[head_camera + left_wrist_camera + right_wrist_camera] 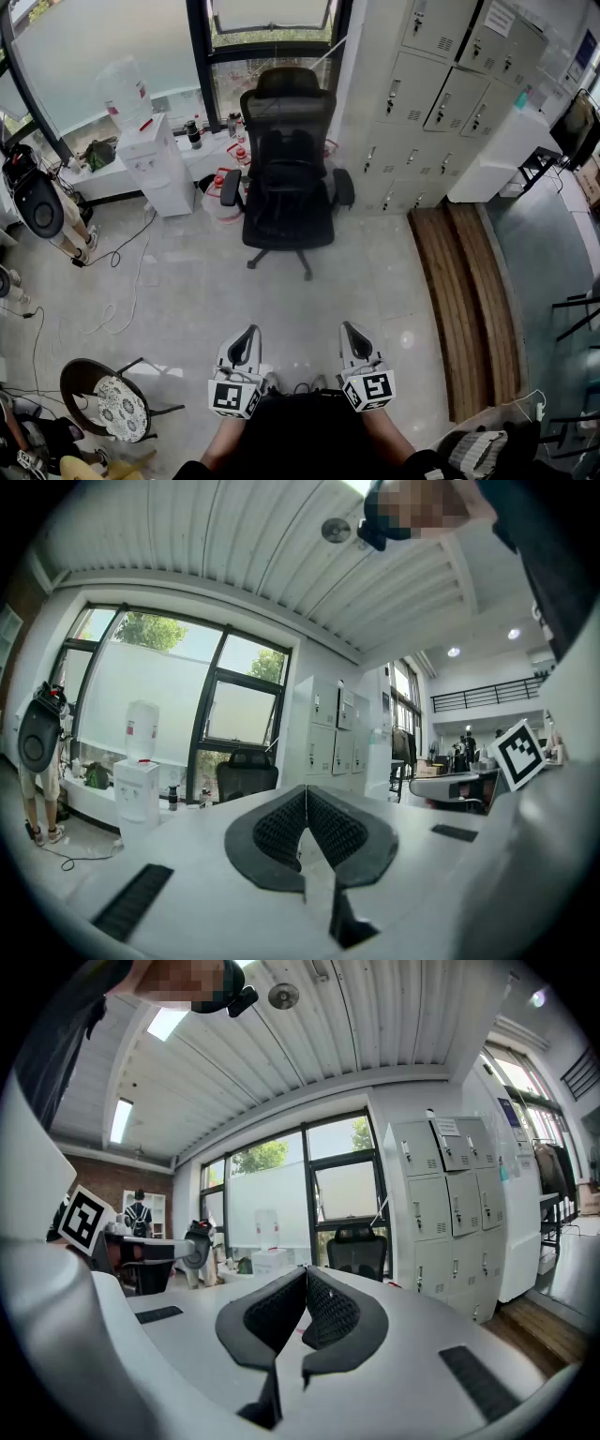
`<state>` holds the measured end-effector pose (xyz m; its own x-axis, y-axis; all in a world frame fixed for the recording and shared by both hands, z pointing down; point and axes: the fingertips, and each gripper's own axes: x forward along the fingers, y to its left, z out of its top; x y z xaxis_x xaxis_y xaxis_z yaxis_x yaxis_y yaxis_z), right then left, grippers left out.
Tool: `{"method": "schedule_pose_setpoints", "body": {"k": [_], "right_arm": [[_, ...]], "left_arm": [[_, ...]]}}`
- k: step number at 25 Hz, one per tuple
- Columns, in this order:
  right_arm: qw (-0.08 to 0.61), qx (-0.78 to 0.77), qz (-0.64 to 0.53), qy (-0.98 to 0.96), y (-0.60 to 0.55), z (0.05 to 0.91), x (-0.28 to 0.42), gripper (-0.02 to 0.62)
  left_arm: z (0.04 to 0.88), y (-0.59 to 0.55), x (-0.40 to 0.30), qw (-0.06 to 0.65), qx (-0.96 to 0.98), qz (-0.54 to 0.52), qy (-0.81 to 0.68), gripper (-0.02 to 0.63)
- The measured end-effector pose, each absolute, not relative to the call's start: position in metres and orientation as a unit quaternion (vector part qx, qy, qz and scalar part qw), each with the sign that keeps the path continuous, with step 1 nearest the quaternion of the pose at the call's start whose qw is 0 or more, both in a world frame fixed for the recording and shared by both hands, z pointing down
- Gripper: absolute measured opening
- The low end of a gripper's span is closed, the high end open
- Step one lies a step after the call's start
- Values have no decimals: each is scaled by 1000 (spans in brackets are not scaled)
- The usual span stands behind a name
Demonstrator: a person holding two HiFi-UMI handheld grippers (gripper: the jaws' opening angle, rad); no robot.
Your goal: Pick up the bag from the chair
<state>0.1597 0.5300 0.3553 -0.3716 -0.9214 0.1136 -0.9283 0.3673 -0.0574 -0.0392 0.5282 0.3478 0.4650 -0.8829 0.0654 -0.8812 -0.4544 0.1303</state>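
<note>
A black office chair stands in front of the window, facing me. Something dark and bulky lies on its seat, but I cannot tell it apart from the black upholstery. My left gripper and right gripper are held low in front of me, well short of the chair, and both point toward it. In the left gripper view the left gripper has its jaws pressed together, empty, with the chair far behind. The right gripper is likewise shut on nothing, and the chair is distant.
A white water dispenser stands left of the chair, with large bottles on the floor between them. White lockers line the right wall above a wooden strip. Cables trail over the left floor. A round cushioned chair sits bottom left.
</note>
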Motion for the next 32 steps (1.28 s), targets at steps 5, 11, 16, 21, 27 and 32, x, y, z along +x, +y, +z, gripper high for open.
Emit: {"method": "schedule_pose_setpoints", "body": {"k": [5,11,16,21,27,32], "right_arm": [[31,559,56,-827,534,356,160,2],[32,558,57,-827,536,357,159,0],[8,554,64,-830,537,353,161,2],[2,559,67,-827,534,354,163,84],[11,563,73,-823,531,354,161,126],[18,565,79,-821,532,360,151,126]], "left_arm": [[349,531,-36,73,854,-7,-515,3],[349,533,-34,77,856,-10,-512,3],[350,532,-34,78,854,-7,-515,3],[348,530,-36,77,854,-16,-514,22],[350,530,-35,81,861,-6,-502,144],[357,529,-48,87,859,-5,-504,144]]}}
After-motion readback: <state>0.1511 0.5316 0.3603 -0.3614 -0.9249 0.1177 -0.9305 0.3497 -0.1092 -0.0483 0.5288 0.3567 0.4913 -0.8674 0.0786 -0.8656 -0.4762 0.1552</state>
